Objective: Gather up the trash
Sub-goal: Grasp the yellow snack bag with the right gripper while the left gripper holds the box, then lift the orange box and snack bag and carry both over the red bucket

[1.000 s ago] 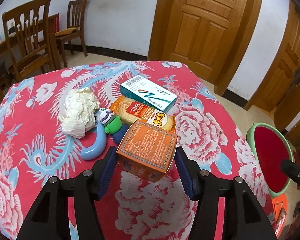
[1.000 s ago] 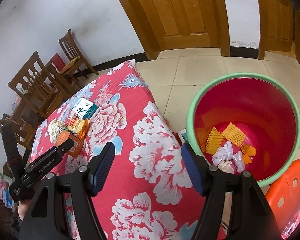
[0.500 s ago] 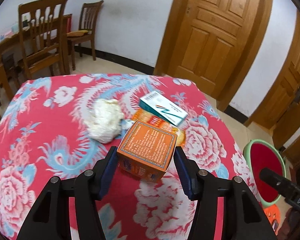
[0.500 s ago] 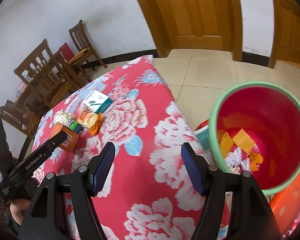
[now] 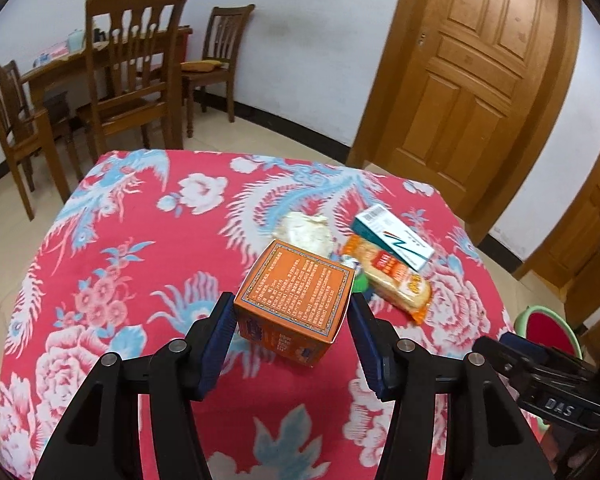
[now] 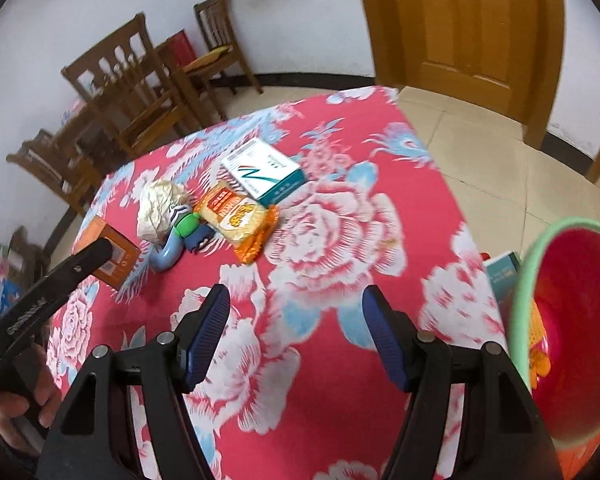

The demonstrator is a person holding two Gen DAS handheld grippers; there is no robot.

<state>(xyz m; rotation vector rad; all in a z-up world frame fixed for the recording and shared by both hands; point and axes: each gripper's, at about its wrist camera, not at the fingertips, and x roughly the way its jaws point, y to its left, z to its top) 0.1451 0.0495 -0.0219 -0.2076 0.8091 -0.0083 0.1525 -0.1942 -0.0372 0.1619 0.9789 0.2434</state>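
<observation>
A tiled room with wooden doors and chairs holds a table under a red flowered cloth [image 5: 148,280]. The red bin with a green rim [image 6: 572,320] stands on the floor at three o'clock of the table. Since a second ago, the left gripper [image 5: 292,312] has lifted the orange box [image 5: 296,300] off the cloth and still clamps it, so I judge it goes to the bin next. The right gripper [image 6: 296,320], wide apart and empty, has swung from the bin back over the table, toward the snack packet [image 6: 236,220], at eleven o'clock from it.
</observation>
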